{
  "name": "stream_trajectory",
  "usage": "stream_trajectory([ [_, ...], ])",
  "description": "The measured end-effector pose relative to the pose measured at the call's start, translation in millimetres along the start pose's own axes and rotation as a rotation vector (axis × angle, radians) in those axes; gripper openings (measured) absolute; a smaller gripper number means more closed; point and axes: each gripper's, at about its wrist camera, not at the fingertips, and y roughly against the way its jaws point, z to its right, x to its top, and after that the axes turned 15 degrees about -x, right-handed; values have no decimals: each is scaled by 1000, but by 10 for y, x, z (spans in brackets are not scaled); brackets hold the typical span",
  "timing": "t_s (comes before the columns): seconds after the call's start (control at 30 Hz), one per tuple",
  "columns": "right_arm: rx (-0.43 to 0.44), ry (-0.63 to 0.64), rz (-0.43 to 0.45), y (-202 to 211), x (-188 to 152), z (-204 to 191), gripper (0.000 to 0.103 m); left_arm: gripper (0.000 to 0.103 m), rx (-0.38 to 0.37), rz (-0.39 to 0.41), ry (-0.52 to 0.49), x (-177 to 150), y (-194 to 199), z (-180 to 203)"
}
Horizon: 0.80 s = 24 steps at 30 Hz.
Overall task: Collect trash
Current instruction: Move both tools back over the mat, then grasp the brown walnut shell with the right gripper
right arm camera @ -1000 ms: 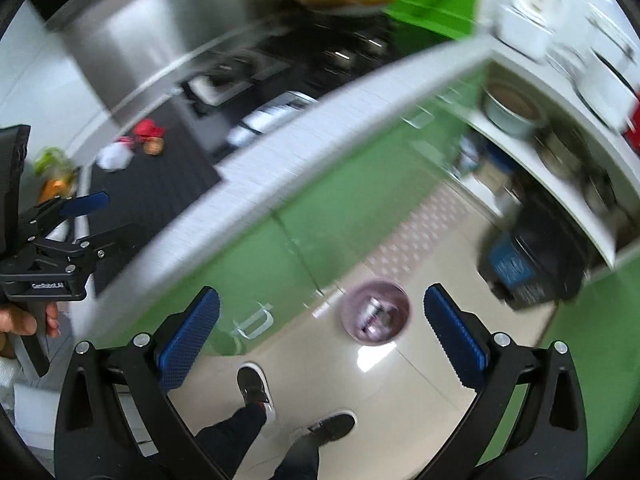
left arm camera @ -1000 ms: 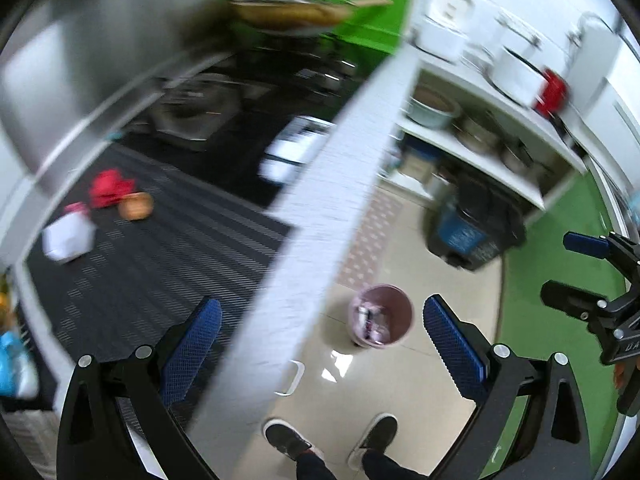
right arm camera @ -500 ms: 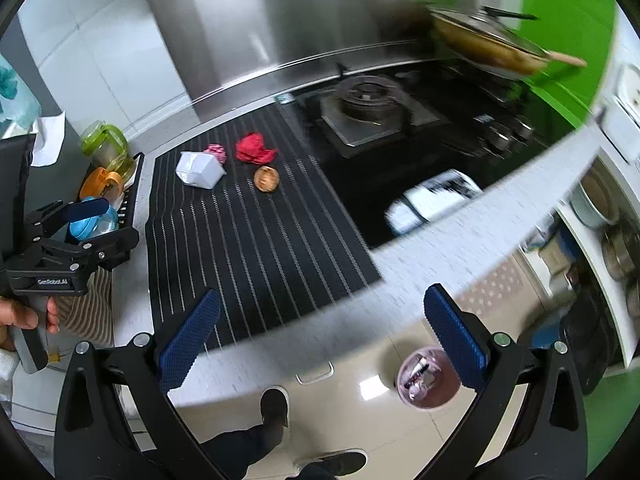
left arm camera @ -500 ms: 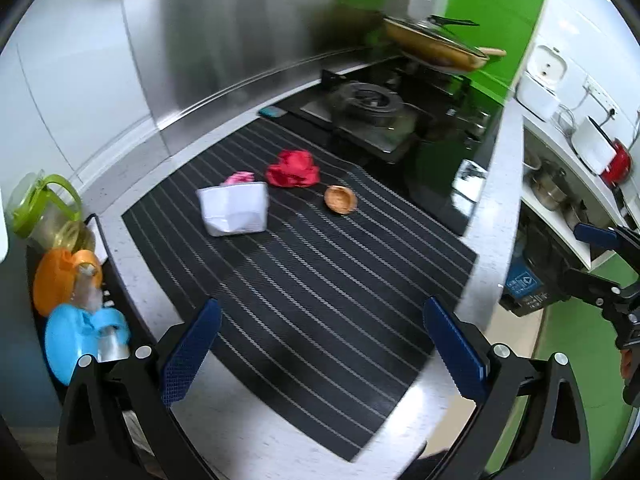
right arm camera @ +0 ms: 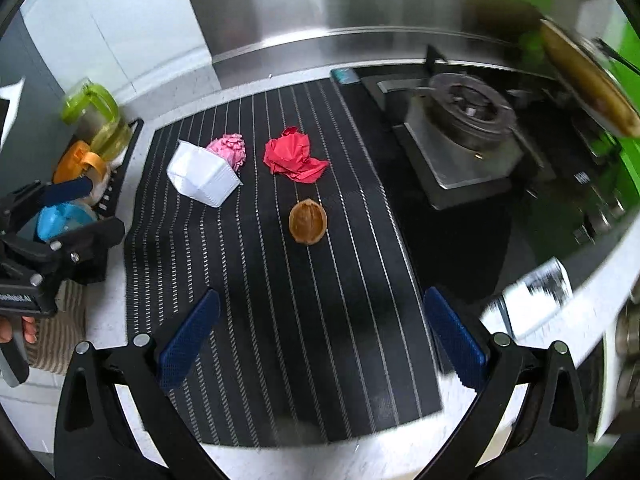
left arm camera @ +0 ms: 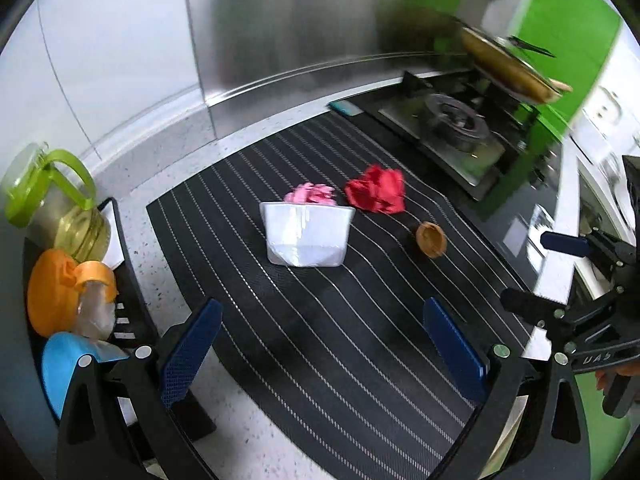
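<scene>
On a black striped mat (left arm camera: pixel 320 320) (right arm camera: pixel 280 320) lie a white paper box (left arm camera: pixel 306 234) (right arm camera: pixel 202 176), a crumpled pink paper (left arm camera: pixel 312 193) (right arm camera: pixel 229 149), a crumpled red paper (left arm camera: pixel 376 190) (right arm camera: pixel 294 156) and a brown walnut shell (left arm camera: pixel 431 239) (right arm camera: pixel 307 221). My left gripper (left arm camera: pixel 322 354) is open and empty, above the mat's near part, short of the white box. My right gripper (right arm camera: pixel 320 344) is open and empty, above the mat, short of the walnut shell. Each gripper shows at the edge of the other's view.
A gas stove (left arm camera: pixel 452 128) (right arm camera: pixel 468 128) with a pan (left arm camera: pixel 508 68) (right arm camera: pixel 588 80) stands right of the mat. A rack with a green-handled jug (left arm camera: pixel 52 204) (right arm camera: pixel 98 120) and orange and blue items (left arm camera: pixel 64 292) (right arm camera: pixel 72 160) stands left. A steel backsplash (left arm camera: pixel 280 20) rises behind.
Both grippers have swung up from the floor and the pink bin to face the countertop, and have come closer to the trash on the mat. Both stay open.
</scene>
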Motion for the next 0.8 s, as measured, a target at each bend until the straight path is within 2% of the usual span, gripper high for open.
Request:
stream_trajectory([
  [0.23,42,107,-34,-459,283,-110,100,97,41,-10,88,177,-274,-243],
  [0.27,49,119,-38,-518,313,-128,95,97,43,-11,96,200,-307,-272],
  [0.3,55,128,-42,-558,332,-146,84,97,45,-13,100,220,-335,-292],
  [0.33,58,138,-50,-602,353,-166,80,97,46,-15,103,233,-352,-302],
  [0.47,83,164,-74,-748,409,-233,69,97,48,-26,115,282,-444,-363],
  [0.53,86,178,-85,-791,413,-264,57,97,47,-33,118,296,-488,-388],
  [0.6,83,191,-95,-831,415,-299,39,97,44,-38,120,302,-519,-397],
  [0.67,81,201,-102,-847,405,-317,32,97,41,-41,119,304,-540,-398],
  [0.8,91,195,-98,-836,412,-303,32,97,33,-46,117,332,-595,-403],
])
